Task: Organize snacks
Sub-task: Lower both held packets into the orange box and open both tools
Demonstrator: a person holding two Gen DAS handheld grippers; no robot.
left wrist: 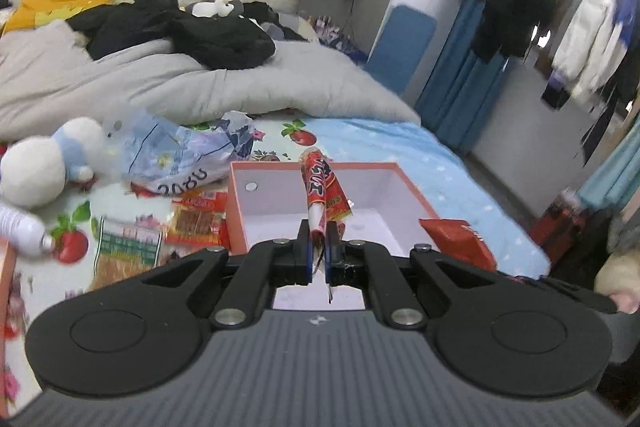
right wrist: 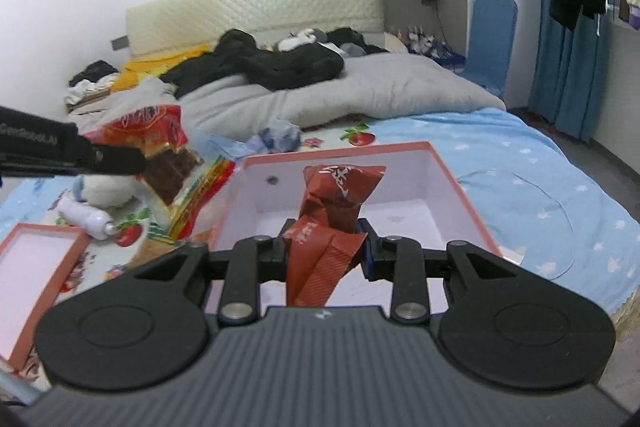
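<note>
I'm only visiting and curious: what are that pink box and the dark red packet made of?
The pink box looks like matte cardboard: stiff straight walls, a flat white lining, no shine. The dark red packet, clamped in the right gripper, seems to be thin plastic or foil film, judging by its sharp creases and crimped ribbed seal.

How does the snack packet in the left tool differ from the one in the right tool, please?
The left tool pinches its red-and-clear packet flat between nearly closed jaws; the right tool grips its brown-red packet with jaws wider apart. The left packet shows a clear window with dark snack inside; the right packet is opaque and crumpled. Both hang over the pink box.
</note>
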